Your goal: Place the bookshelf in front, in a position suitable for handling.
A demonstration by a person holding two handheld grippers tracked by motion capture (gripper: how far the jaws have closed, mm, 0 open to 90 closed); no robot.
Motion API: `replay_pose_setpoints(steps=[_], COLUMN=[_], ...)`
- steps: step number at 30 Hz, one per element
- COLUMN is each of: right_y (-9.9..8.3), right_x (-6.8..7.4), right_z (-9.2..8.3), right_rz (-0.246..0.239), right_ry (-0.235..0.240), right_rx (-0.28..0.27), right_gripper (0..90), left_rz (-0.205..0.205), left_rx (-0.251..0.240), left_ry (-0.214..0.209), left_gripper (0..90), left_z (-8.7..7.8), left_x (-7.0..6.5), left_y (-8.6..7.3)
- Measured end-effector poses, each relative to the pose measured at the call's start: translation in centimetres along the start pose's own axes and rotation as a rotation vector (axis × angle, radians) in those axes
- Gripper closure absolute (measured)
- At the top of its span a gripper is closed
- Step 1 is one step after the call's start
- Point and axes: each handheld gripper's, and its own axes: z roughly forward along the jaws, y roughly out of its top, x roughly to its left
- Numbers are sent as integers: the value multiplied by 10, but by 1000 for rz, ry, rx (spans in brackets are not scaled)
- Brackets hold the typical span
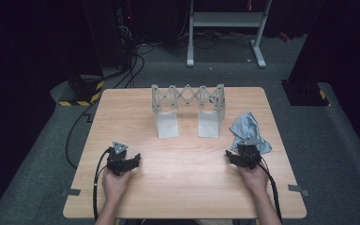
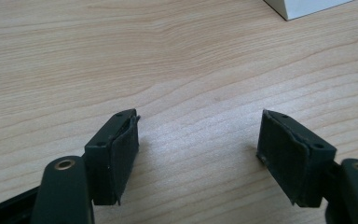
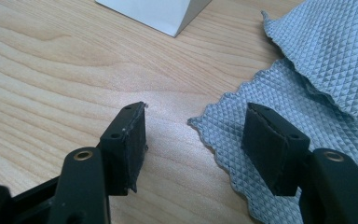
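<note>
Cloth (image 3: 317, 70), grey-blue with a diamond weave, lay rumpled in folds at the bench's (image 1: 183, 164) right edge; right gripper (image 3: 193, 140) straddled its corner, jaws wide and empty. Left gripper (image 2: 198, 149) jaws stood open.

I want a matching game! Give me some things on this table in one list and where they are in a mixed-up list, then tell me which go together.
Things:
1. grey cloth
2. folding rack
3. left gripper
4. right gripper

Places:
A. at the far middle of the table, standing upright
B. near left part of the table, jaws open over bare wood
C. right side of the table, lying crumpled
D. near right, jaws open at the near corner of the cloth

Pairs: 1-C, 2-A, 3-B, 4-D
</note>
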Motion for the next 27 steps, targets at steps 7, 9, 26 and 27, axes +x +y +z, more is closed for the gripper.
replay_pose_setpoints(steps=[7,9,26,27], right_y=[0,0,0,1], right_x=[1,2,6,6], right_z=[0,0,0,-1], right_rz=[-2,-4,10,6], right_ry=[0,0,-8,-7], right_rx=[0,4,11,15], right_gripper=[381,356,353,402], left_rz=[-5,-8,-58,-54], left_rx=[3,3,15,16], left_ry=[5,6,5,11], left_gripper=[277,274,289,324], left_z=[0,0,-1,-2], left_x=[0,0,2,2], left_y=[0,0,3,3])
